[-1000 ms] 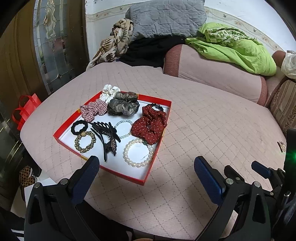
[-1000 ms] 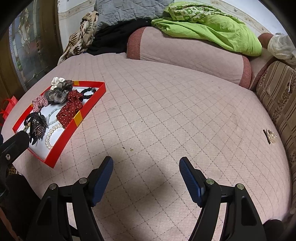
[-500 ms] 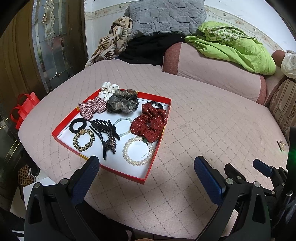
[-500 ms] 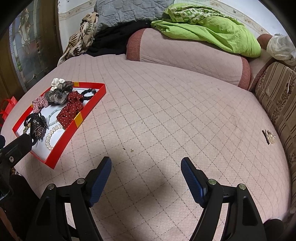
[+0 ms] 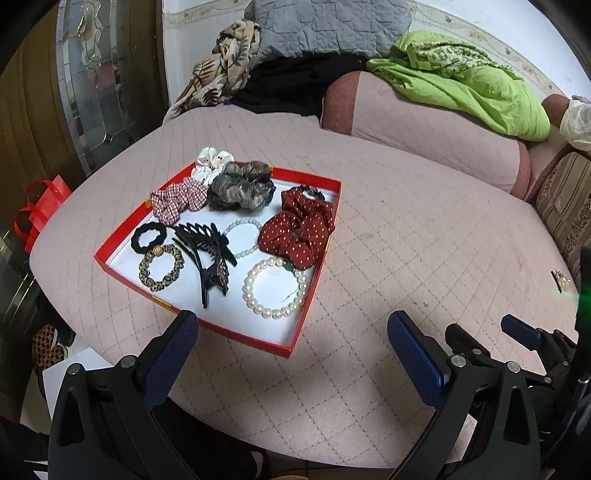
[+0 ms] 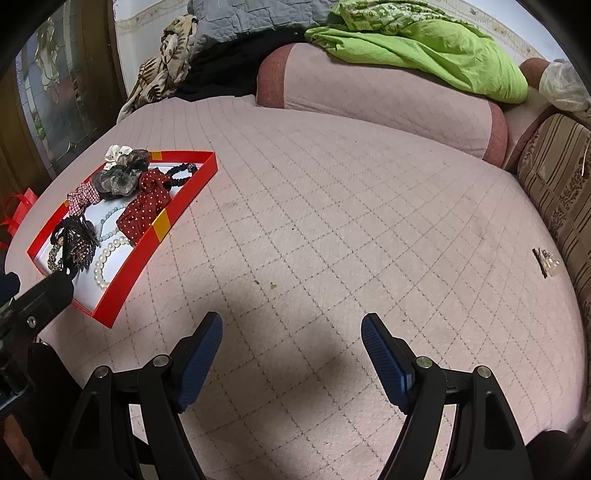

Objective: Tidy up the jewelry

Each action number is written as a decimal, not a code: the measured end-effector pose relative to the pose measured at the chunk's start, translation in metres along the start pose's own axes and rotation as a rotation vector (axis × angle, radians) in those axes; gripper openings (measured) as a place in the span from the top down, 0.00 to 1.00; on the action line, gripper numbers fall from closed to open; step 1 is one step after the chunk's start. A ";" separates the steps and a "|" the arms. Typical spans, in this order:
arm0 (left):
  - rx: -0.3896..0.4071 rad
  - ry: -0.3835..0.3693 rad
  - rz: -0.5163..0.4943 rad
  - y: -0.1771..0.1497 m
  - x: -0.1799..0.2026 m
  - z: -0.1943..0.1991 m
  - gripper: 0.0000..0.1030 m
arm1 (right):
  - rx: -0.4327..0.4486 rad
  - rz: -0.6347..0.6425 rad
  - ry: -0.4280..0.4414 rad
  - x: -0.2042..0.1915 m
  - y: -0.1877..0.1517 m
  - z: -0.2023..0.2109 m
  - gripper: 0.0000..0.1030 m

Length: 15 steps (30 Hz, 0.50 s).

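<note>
A red tray (image 5: 310, 295) (image 6: 184, 199) with a white floor lies on the pink quilted bed. In it are a pearl bracelet (image 5: 275, 286), a red dotted scrunchie (image 5: 299, 232), a black hair claw (image 5: 208, 254), a gold-and-black band (image 5: 161, 266), a black tie (image 5: 149, 238), a checked scrunchie (image 5: 177, 199) and others. My left gripper (image 5: 290, 332) hovers open over the tray's near edge, nothing between its fingers. My right gripper (image 6: 291, 328) stands open and empty above bare quilt, right of the tray. A small clip (image 6: 545, 260) (image 5: 561, 278) lies alone far right.
A long pink bolster (image 6: 380, 85) with a green cloth (image 6: 424, 44) crosses the back. Grey and patterned cushions (image 5: 332, 26) pile behind the tray. A striped cushion (image 6: 557, 170) lines the right side. A red bag (image 5: 40, 206) stands off the bed's left edge.
The tray sits very slightly higher and further left in the left wrist view. The right gripper's view is almost unchanged. Nothing was picked up or released.
</note>
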<state>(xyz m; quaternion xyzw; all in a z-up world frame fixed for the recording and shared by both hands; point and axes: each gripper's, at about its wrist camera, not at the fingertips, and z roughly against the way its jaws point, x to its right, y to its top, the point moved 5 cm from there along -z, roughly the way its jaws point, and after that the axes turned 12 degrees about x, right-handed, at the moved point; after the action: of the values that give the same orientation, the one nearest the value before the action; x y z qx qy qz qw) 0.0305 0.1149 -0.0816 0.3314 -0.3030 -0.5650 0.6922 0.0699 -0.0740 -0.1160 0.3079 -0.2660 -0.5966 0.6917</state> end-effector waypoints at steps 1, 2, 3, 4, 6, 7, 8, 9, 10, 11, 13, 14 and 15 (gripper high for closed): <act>-0.006 0.000 -0.001 -0.001 0.000 -0.001 0.01 | -0.003 0.001 0.000 0.000 0.000 0.000 0.21; -0.008 -0.001 -0.002 -0.001 0.000 -0.001 0.01 | -0.004 0.001 0.000 0.000 -0.001 -0.001 0.21; -0.009 -0.002 -0.003 -0.002 0.000 -0.001 0.01 | -0.005 0.002 0.000 -0.001 -0.001 0.000 0.21; -0.009 -0.003 -0.004 -0.002 0.000 -0.001 0.01 | -0.006 0.003 0.000 -0.001 -0.001 -0.001 0.21; -0.010 -0.006 -0.005 -0.003 0.000 -0.001 0.01 | -0.008 0.006 -0.001 -0.002 -0.002 -0.001 0.20; -0.011 -0.010 -0.007 -0.002 0.001 -0.001 0.01 | -0.009 0.007 -0.002 -0.002 -0.002 -0.001 0.20; -0.011 -0.013 -0.008 -0.002 0.001 -0.001 0.01 | -0.010 0.007 -0.003 -0.002 -0.002 -0.001 0.20; -0.009 -0.014 -0.009 -0.002 0.001 -0.001 0.01 | -0.011 0.008 -0.005 -0.002 -0.002 -0.001 0.19; -0.008 -0.017 -0.011 -0.002 0.001 0.000 0.01 | -0.010 0.008 -0.008 -0.002 -0.002 -0.001 0.19; -0.008 -0.017 -0.012 -0.002 0.002 0.000 0.01 | -0.010 0.008 -0.010 -0.002 -0.002 -0.001 0.19; -0.006 -0.013 -0.011 -0.002 0.001 -0.001 0.01 | -0.007 0.008 -0.021 -0.001 -0.002 -0.001 0.19; -0.006 -0.012 -0.010 -0.003 0.000 -0.001 0.01 | -0.005 0.009 -0.026 -0.001 -0.002 -0.001 0.19; -0.008 -0.009 -0.009 -0.003 -0.001 -0.002 0.01 | -0.005 0.009 -0.028 0.000 -0.002 -0.001 0.19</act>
<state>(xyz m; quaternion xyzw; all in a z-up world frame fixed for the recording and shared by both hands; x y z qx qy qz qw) 0.0299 0.1156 -0.0851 0.3273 -0.3025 -0.5709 0.6895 0.0695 -0.0737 -0.1186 0.2965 -0.2756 -0.5983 0.6915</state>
